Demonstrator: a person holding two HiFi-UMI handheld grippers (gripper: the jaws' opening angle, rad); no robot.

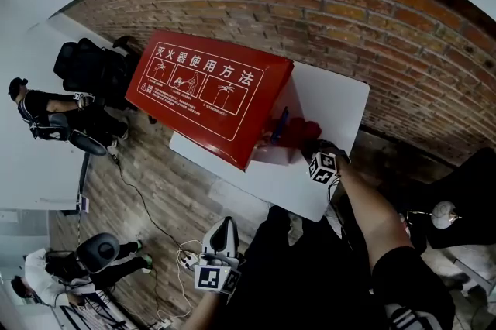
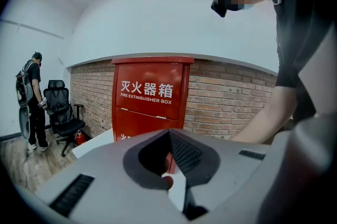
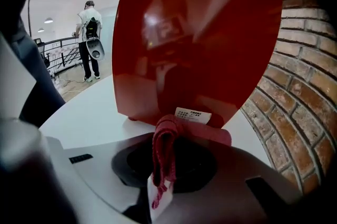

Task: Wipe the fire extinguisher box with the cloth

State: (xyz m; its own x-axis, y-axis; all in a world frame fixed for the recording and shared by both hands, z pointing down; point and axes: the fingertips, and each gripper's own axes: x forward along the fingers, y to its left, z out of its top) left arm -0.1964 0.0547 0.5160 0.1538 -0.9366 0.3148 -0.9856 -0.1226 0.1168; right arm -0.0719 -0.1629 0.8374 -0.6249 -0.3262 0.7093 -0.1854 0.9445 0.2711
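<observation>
Right tool [image 1: 304,141] [image 3: 163,168]: jaws closed on a folded red cloth [image 3: 164,146] [image 1: 297,131], which stands up between them in a narrow loop with a frayed end hanging down toward the tool body. Cloth sits low at the foot of the fire extinguisher box [image 1: 205,92] [image 3: 200,49], on its side face, just beside a small white label [image 3: 192,115] at the bottom edge. Cannot tell if the cloth actually touches the red panel. The operator's bare forearm [image 1: 372,212] reaches out over the counter behind this tool.

Left tool [image 1: 223,232] [image 2: 169,136]: jaws drawn together at the tips, nothing between them. Held low and close to the operator's body, well apart from the box, off the near edge of the counter [image 1: 333,100]. Its camera faces the box front [image 2: 150,97], which carries white Chinese characters and "FIRE EXTINGUISHER BOX".

Box: red, upright, standing on the white counter, with its back to the brick wall [image 1: 349,3] [image 2: 226,102]. Top panel shows white instruction diagrams. Side face is glossy and throws back dim reflections.

Room: black office chair [image 2: 60,107] [image 1: 89,65] to the left of the counter, with a person in dark clothes [image 2: 32,97] standing beside it. A small red extinguisher [image 2: 80,137] sits on the floor by the chair. Second person in a white top [image 3: 90,33], further off, near a railing. Wood-pattern floor [image 1: 147,189] with a cable running across it.
</observation>
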